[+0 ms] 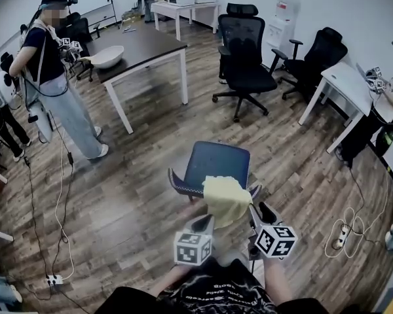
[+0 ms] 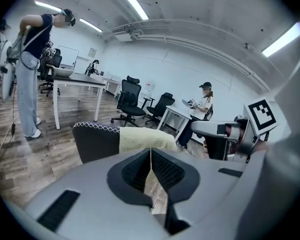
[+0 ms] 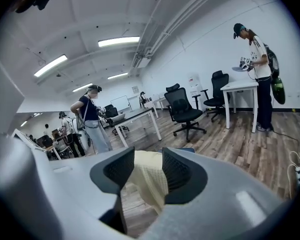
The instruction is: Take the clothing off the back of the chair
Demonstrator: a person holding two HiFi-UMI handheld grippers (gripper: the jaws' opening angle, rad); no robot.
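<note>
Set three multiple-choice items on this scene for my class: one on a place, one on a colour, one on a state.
1. Where does the cloth hang?
A. On the dark table
B. Over the back of the chair
C. On the floor

2. What colour is the cloth?
A. Pale yellow
B. Red
C. Black

3. How do the jaws of the left gripper stand?
A. Wide apart
B. Shut on nothing
C. Shut on the cloth

Key:
1 B: the head view shows it draped over the chair's back.
2 A: it looks pale yellow in every view.
3 C: the left gripper view shows the pads together with a thin edge of cloth pinched between them.
</note>
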